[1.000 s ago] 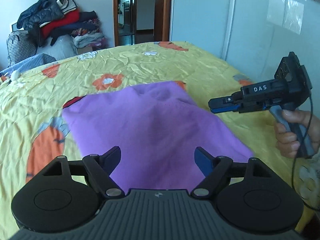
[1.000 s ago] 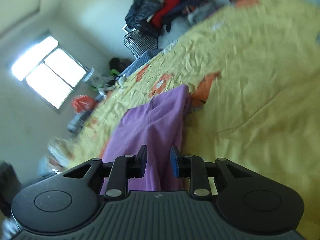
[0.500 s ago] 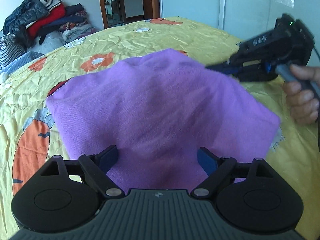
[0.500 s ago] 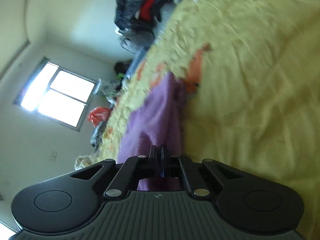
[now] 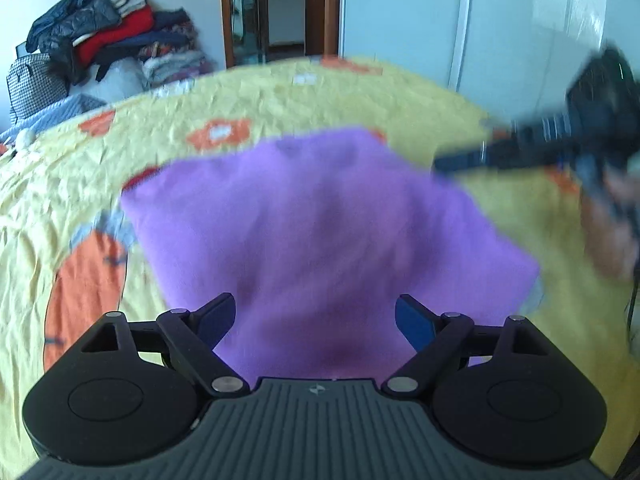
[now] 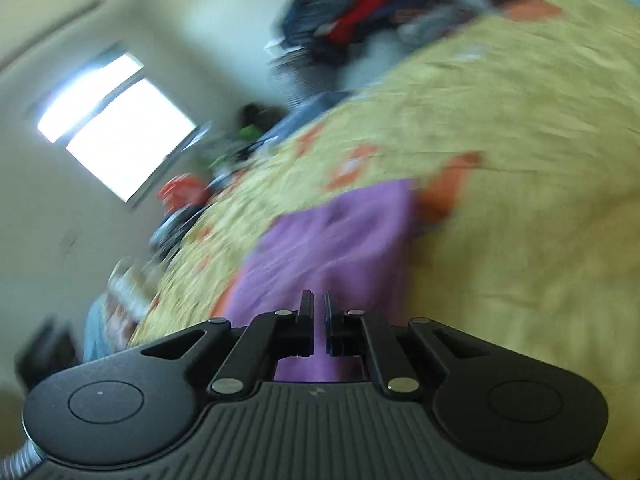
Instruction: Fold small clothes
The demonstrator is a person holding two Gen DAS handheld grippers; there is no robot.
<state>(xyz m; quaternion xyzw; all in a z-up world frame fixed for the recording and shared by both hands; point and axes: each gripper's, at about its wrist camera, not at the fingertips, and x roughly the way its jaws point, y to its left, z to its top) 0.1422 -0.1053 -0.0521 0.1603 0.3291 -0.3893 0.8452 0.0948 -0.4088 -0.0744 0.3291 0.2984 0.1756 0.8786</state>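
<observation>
I am holding the left gripper (image 5: 314, 318) low over the near edge of the purple garment (image 5: 320, 236), its jaws standing wide apart with cloth showing between them but nothing pinched. The garment is lying flat on the bed, straight ahead of this tool, its near hem passing under the fingers and the rest stretching away toward the far corner. The right gripper (image 5: 444, 164) is reaching in from the right side, blurred, its tip just over the garment's right edge; in its own view its jaws (image 6: 316, 312) are closed to a thin slit, and I cannot tell whether any cloth is caught there. I judge the left tool the better placed for the near hem, the right for the side edge. The garment is resting on a wrinkled yellow bedspread (image 5: 280, 96) printed with orange flowers. Beyond the bed, a heap of clothes (image 5: 108, 48) is sitting against the wall, beside an open doorway (image 5: 284, 8). A bright window (image 6: 116, 128) is lighting the room.
</observation>
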